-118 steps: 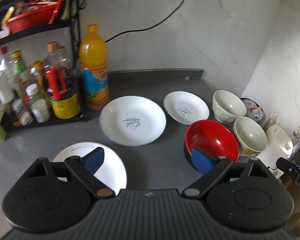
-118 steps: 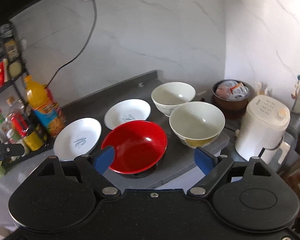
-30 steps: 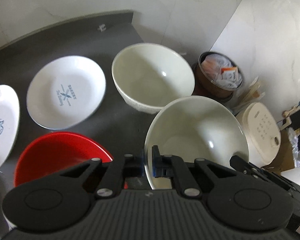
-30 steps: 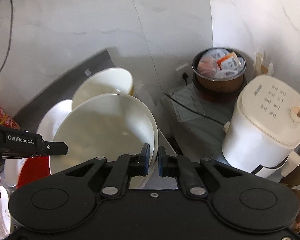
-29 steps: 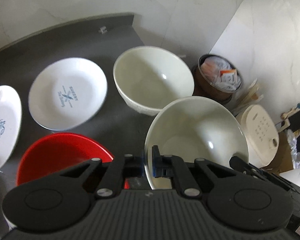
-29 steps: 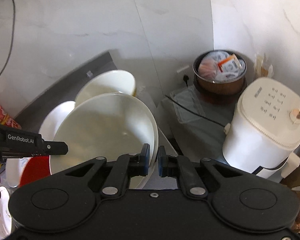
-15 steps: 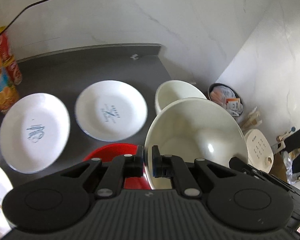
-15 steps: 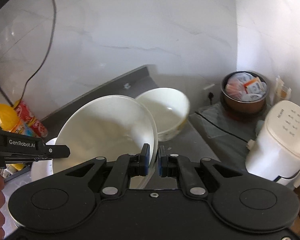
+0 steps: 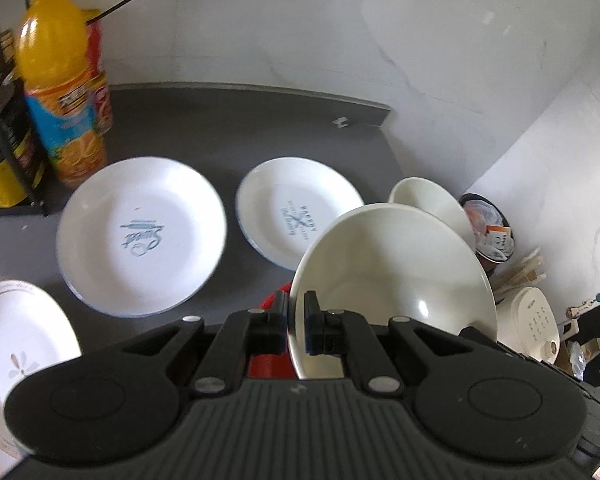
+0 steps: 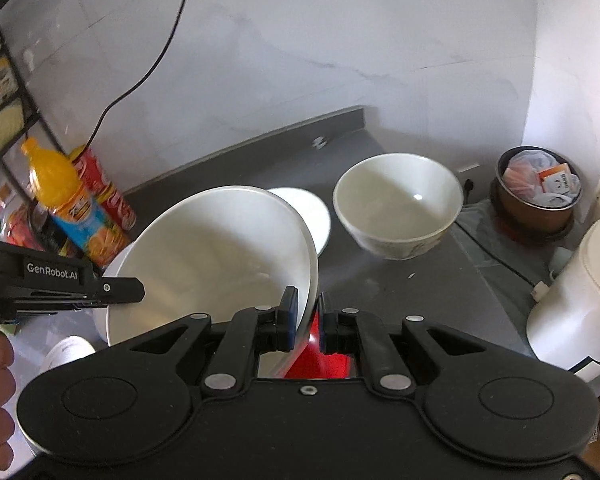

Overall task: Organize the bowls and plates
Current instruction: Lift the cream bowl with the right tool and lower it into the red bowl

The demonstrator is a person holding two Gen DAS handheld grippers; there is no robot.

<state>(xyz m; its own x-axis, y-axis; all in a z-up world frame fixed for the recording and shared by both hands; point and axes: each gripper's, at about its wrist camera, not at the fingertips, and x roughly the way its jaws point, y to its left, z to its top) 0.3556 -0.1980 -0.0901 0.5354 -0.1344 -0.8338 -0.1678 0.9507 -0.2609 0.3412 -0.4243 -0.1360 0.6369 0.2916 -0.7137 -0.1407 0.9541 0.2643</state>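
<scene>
Both grippers are clamped on one glossy cream ceramic bowl [image 9: 392,276]: the left gripper [image 9: 296,322] pinches its left rim, the right gripper [image 10: 307,318] its right rim. It's tilted, held above a shiny red bowl [image 10: 320,354] on the dark grey countertop [image 9: 228,128].

The held bowl [image 9: 392,276] sits between the left claw [image 9: 296,320] and the right claw [image 10: 307,320], each clamped on its rim. A second bowl [image 10: 398,204] stands on the desk [image 10: 428,292] ahead and right of the right claw. Two plates [image 9: 140,232] [image 9: 296,208] lie ahead and left of the left claw. A bottle [image 9: 60,80] stands behind them.
</scene>
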